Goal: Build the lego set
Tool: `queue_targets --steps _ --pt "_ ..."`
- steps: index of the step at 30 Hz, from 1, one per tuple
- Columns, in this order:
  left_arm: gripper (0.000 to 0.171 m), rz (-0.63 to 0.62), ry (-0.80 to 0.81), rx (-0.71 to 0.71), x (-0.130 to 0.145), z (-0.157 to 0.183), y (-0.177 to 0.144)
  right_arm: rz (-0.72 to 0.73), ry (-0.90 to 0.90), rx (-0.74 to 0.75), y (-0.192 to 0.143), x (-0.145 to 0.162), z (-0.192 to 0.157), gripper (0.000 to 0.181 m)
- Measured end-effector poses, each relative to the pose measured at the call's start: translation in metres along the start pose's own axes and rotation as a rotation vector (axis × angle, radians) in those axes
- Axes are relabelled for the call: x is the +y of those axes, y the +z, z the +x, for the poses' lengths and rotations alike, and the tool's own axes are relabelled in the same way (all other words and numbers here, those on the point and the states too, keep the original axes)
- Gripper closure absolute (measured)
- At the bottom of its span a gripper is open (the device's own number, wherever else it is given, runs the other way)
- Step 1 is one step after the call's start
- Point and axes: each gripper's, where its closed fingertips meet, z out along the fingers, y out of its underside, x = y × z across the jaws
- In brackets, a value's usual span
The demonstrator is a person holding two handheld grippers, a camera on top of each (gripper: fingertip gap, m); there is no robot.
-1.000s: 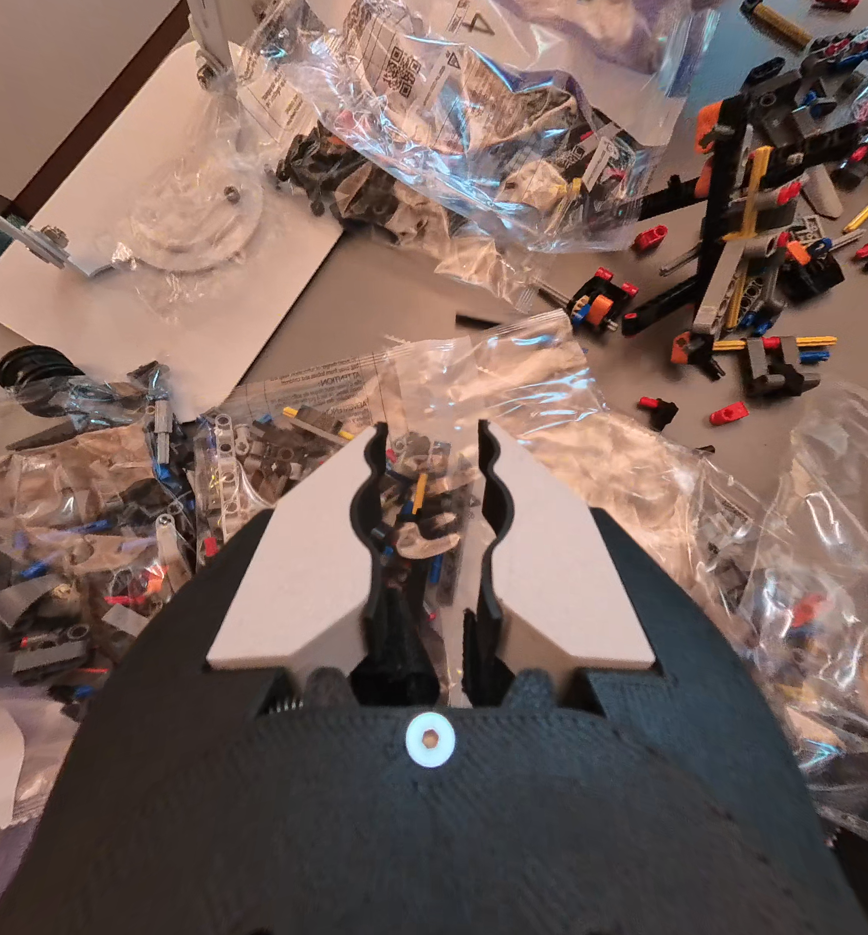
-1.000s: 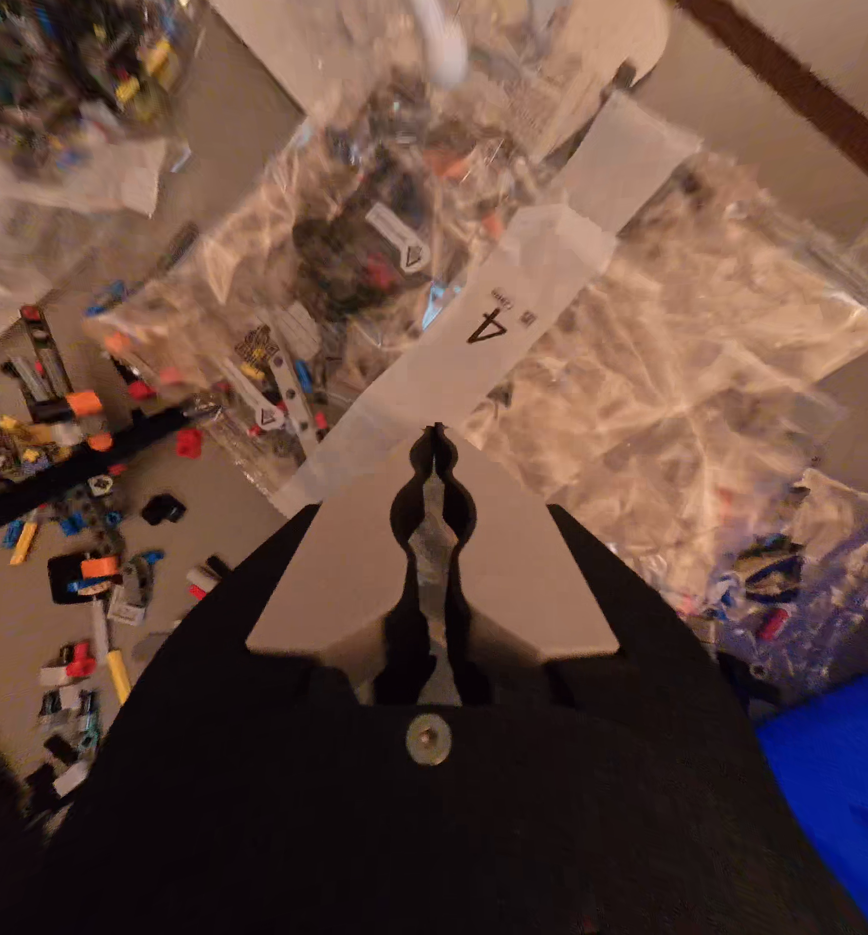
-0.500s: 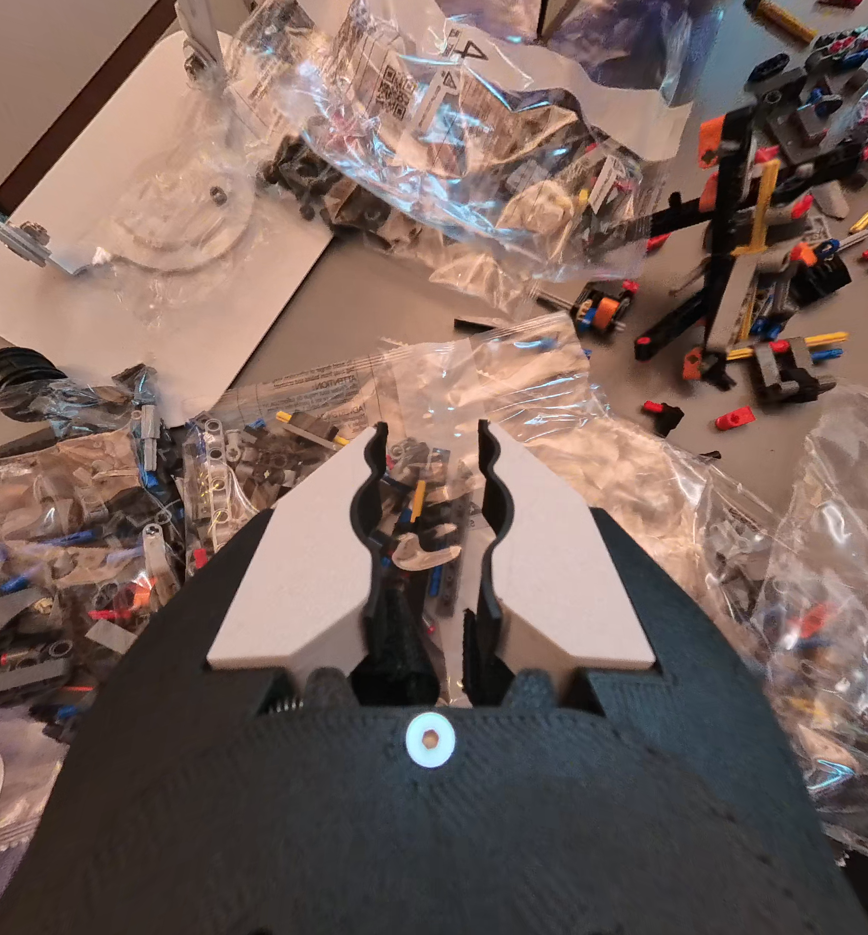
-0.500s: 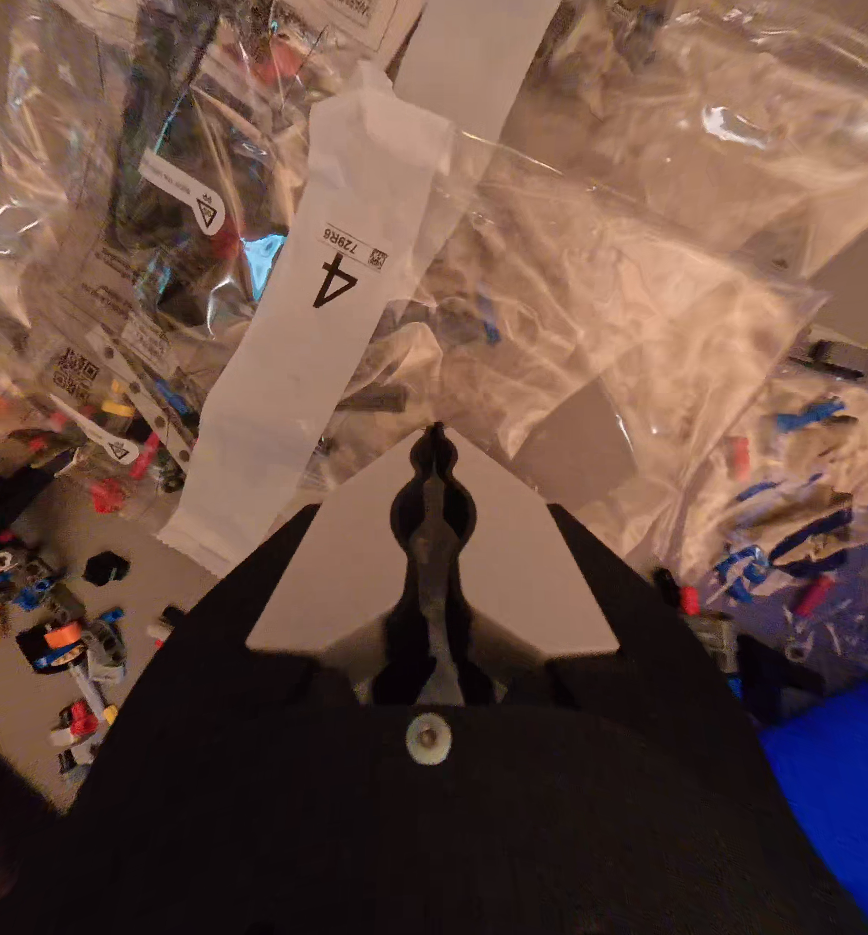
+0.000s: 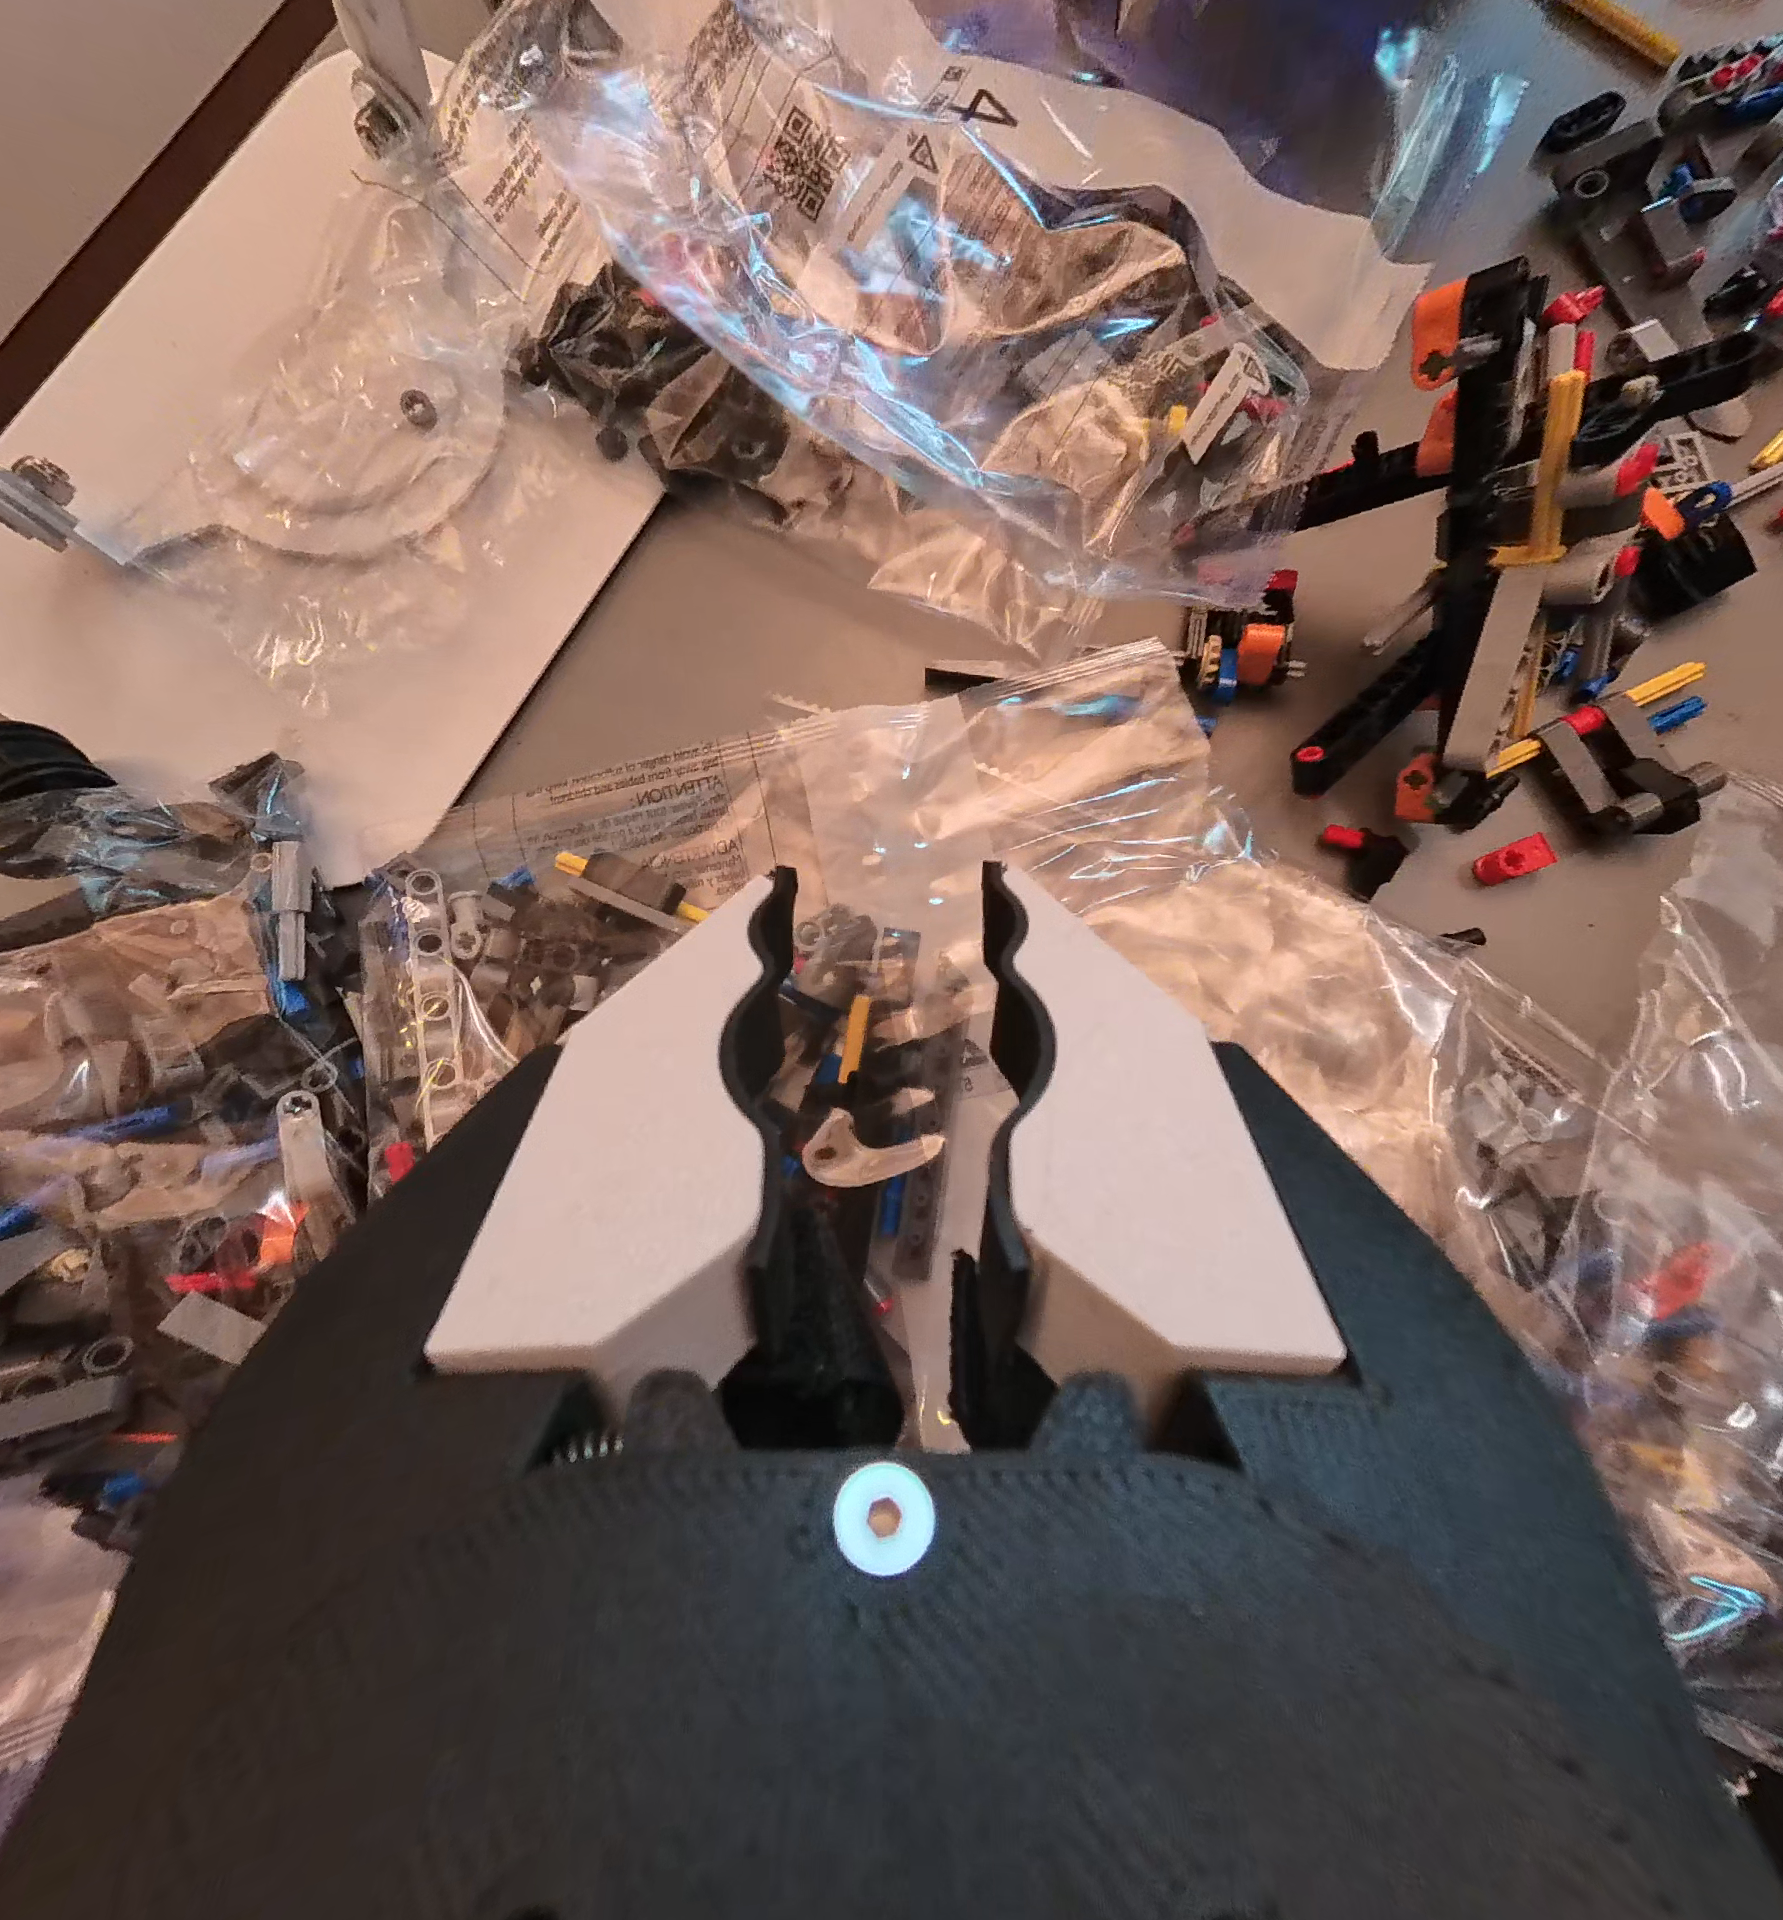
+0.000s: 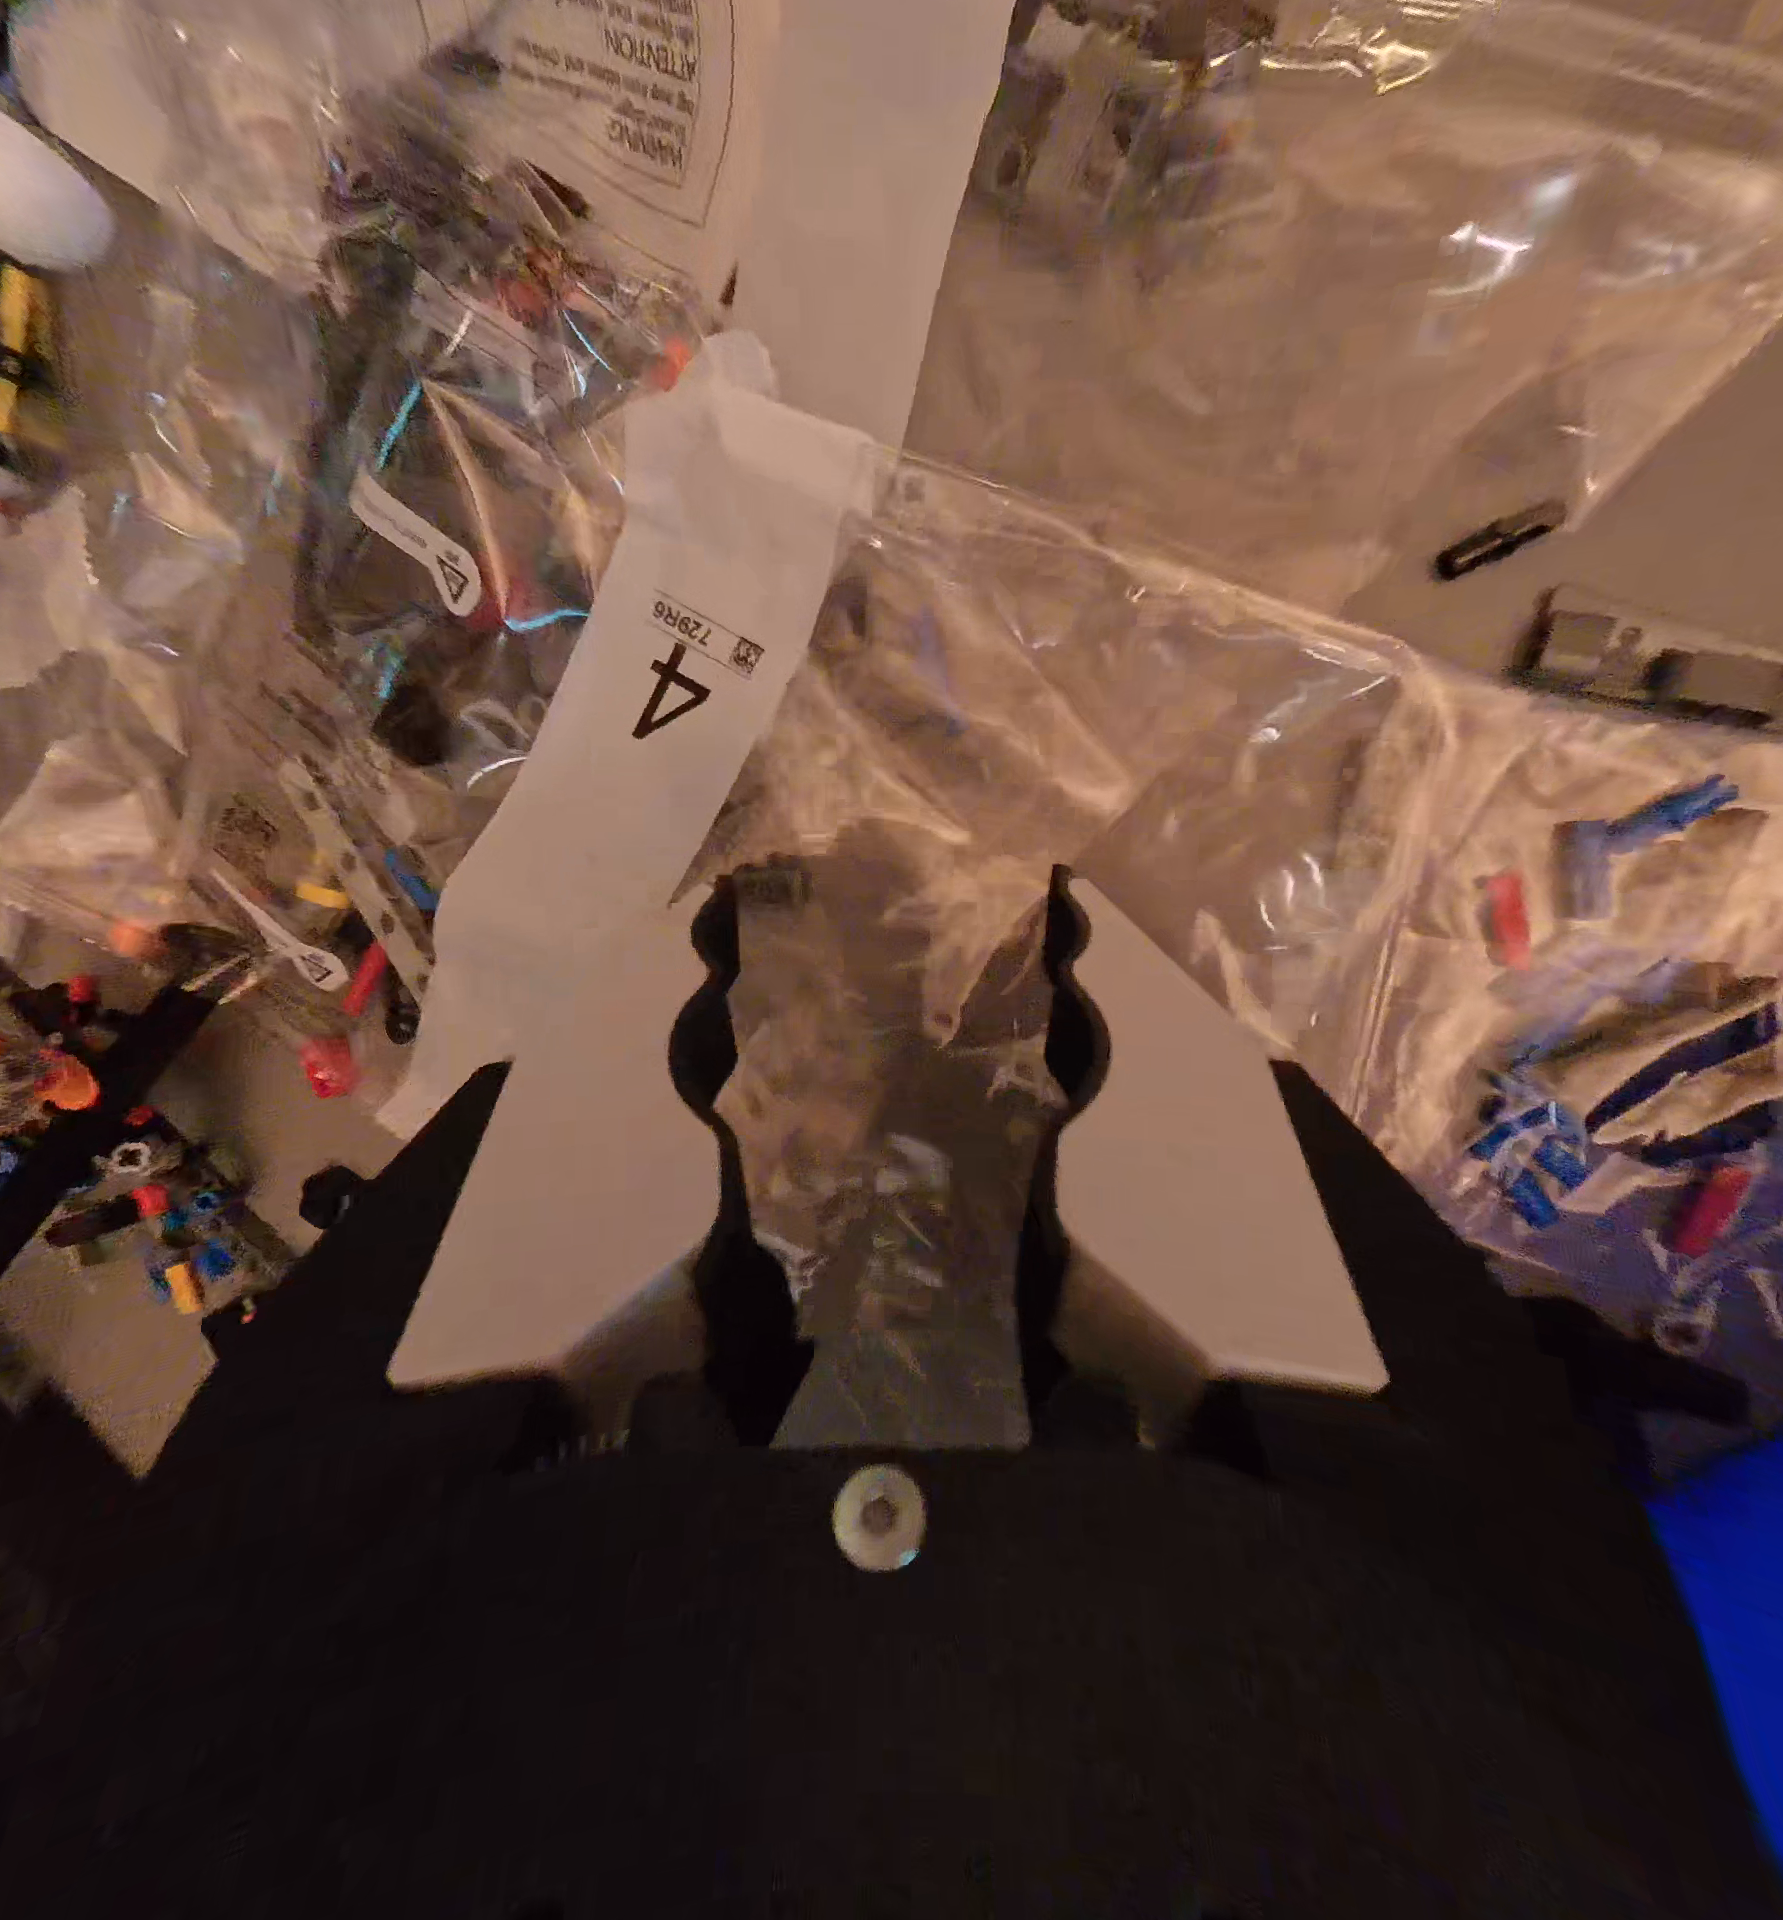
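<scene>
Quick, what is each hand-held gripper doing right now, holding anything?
Left hand-held gripper: open, empty, above a clear parts bag.
Right hand-held gripper: open, holding nothing.

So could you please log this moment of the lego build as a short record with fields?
left gripper: open, above a clear bag of small parts
right gripper: open, over a clear plastic bag
white paper strip: on the bags, left of the right gripper
partly built black and orange assembly: on the table
loose red piece: near the assembly
</scene>
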Motion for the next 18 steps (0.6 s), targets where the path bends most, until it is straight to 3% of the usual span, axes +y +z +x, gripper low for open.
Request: queue_targets --steps 6,9,11,14,15,17,18 --pt "0.136 -0.008 0.003 0.004 0.000 0.001 0.003 -0.039 -0.132 -0.014 0.014 0.002 -0.018 0.181" --pt "0.136 0.012 0.009 -0.004 -0.004 0.001 0.003 -0.036 -0.198 -0.085 0.015 0.002 -0.036 0.181" --pt "0.136 0.055 0.005 -0.014 -0.013 -0.001 0.000 0.041 -0.188 -0.117 0.006 -0.010 -0.044 0.181" --pt "0.135 0.143 0.039 0.007 -0.034 0.009 -0.001 0.062 -0.187 -0.062 -0.006 -0.011 -0.036 0.181" --pt "0.135 0.163 0.057 0.005 -0.041 0.012 0.001 0.057 -0.178 -0.048 -0.008 -0.009 -0.033 0.175" --pt "0.135 0.156 0.087 0.026 -0.051 0.024 0.014 -0.021 -0.138 -0.040 -0.005 0.005 -0.027 0.136" --pt "0.136 0.119 0.106 0.018 -0.050 0.027 0.023 -0.047 -0.116 -0.014 -0.003 0.011 -0.020 0.127"
